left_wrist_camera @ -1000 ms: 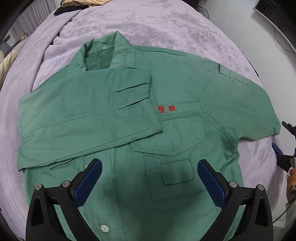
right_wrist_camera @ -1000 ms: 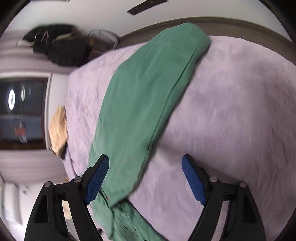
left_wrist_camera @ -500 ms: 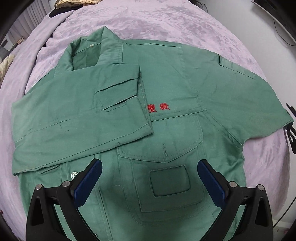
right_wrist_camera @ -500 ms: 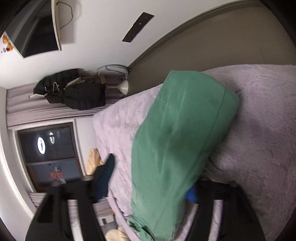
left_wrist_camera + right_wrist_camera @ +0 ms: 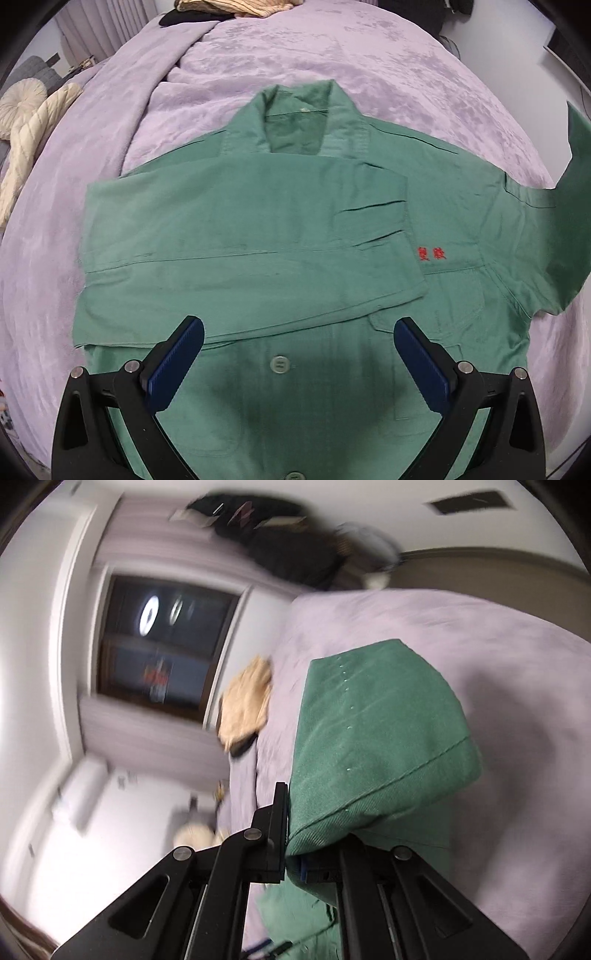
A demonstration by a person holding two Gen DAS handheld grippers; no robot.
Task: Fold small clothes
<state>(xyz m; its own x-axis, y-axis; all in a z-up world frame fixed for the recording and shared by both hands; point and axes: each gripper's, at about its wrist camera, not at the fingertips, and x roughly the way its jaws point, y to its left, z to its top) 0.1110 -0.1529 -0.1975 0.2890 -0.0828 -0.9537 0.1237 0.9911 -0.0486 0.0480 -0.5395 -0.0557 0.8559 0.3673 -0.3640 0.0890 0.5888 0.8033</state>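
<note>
A green work shirt [image 5: 280,236] with red embroidered characters lies face up on the purple bedspread [image 5: 295,55]. Its left sleeve [image 5: 240,254] is folded across the chest. My left gripper [image 5: 295,365] is open and empty, above the shirt's button placket. The right sleeve [image 5: 576,206] rises at the right edge of the left wrist view. My right gripper [image 5: 295,853] is shut on that sleeve's cuff [image 5: 373,760] and holds it up off the bed.
Beige clothes [image 5: 236,5] lie at the far end of the bed; they also show in the right wrist view [image 5: 245,705]. A cream cushion and blanket [image 5: 26,118] sit at the left. A dark window [image 5: 159,646] and hanging dark clothes [image 5: 280,535] are on the wall.
My right gripper closed on the right sleeve's cuff and lifted it off the bed. My left gripper shifted left over the shirt, staying open.
</note>
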